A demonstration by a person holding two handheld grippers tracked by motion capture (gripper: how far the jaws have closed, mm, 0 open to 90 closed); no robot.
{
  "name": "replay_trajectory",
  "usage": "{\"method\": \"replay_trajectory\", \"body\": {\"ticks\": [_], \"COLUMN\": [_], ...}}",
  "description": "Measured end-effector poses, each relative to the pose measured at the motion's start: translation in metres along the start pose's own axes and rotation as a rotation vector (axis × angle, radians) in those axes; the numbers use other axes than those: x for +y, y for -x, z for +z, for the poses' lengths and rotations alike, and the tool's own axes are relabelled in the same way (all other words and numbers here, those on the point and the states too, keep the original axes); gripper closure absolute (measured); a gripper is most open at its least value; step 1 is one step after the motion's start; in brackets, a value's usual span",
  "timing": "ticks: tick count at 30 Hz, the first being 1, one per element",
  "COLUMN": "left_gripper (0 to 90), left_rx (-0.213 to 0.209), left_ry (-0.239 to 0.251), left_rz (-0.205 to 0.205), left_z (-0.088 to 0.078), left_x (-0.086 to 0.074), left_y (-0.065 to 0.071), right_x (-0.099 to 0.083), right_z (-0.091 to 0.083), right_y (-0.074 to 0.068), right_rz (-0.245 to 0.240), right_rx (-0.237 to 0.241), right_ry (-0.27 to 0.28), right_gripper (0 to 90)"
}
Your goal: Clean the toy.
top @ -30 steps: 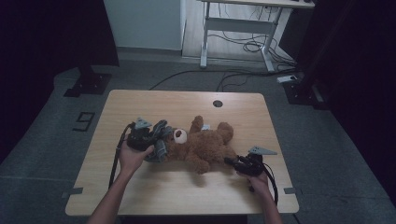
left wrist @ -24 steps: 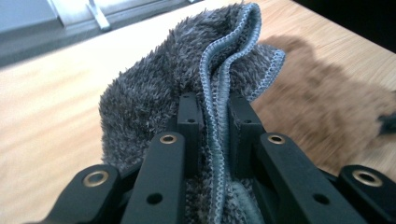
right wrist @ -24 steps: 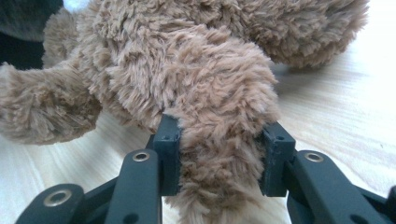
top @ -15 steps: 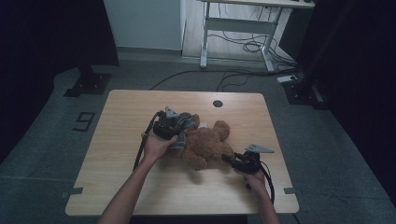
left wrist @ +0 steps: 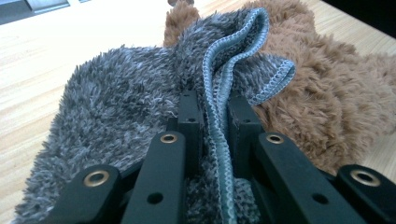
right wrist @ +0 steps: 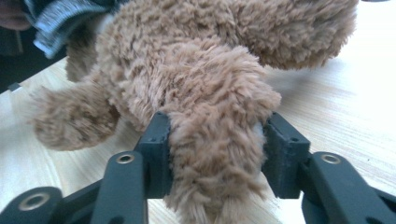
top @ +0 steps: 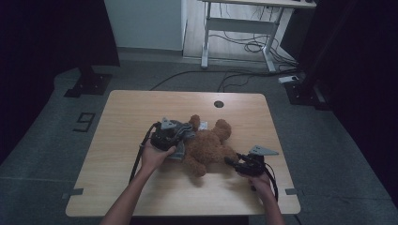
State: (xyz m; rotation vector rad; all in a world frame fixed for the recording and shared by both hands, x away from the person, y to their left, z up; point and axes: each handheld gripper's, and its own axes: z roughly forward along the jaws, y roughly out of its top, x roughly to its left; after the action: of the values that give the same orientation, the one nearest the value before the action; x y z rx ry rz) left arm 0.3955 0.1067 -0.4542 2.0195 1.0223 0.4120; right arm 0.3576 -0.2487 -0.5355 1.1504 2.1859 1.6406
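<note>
A brown teddy bear point(top: 209, 147) lies on the wooden table point(top: 141, 108). A grey fuzzy cloth point(top: 184, 136) is draped over its left side. My left gripper point(top: 180, 139) is shut on the cloth's hemmed edge point(left wrist: 219, 116), which runs up between the jaws of the left gripper point(left wrist: 215, 100). The bear's fur point(left wrist: 327, 102) lies just behind. My right gripper point(top: 231, 161) is at the bear's near leg point(right wrist: 210, 154). The jaws of the right gripper point(right wrist: 217, 126) have just been opening and stand either side of the leg, which lies loosely between them. The cloth point(right wrist: 51, 23) shows at the upper left.
A round cable hole point(top: 218, 103) sits near the table's far edge. Bare wood lies to the left and front of the bear. Behind the table, a desk frame point(top: 234, 28) and cables point(top: 244, 47) stand on the floor. Dark stands flank both sides.
My left gripper carried the grey cloth to the right, onto the bear's upper body. The bear shifted slightly. My right gripper stayed at the leg.
</note>
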Motion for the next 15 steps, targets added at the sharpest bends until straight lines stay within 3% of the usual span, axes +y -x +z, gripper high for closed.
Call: {"method": "replay_trajectory", "body": {"ticks": [4,8,13,15], "left_gripper": [78.5,78.6,78.6,78.6], "left_rx": [-0.007,-0.025,-0.03,-0.034], "left_ry": [0.016,0.029,0.032,0.033], "left_rz": [0.006,-0.001,-0.001,-0.003], "left_z": [-0.004,-0.008,-0.011,-0.012], "left_x": [-0.008,-0.016,-0.019,-0.021], "left_y": [0.006,0.011,0.014,0.014], "right_x": [0.01,0.019,0.028,0.032], "right_z": [-0.011,-0.011,-0.001,0.014], "right_y": [-0.003,-0.011,-0.015,-0.022], "right_rz": [0.01,-0.003,0.012,0.001], "right_rx": [0.004,-0.007,-0.004,-0.007], "right_ry": [0.024,0.037,0.026,-0.009], "right_gripper": [40.2,33.6,27.2,23.2]}}
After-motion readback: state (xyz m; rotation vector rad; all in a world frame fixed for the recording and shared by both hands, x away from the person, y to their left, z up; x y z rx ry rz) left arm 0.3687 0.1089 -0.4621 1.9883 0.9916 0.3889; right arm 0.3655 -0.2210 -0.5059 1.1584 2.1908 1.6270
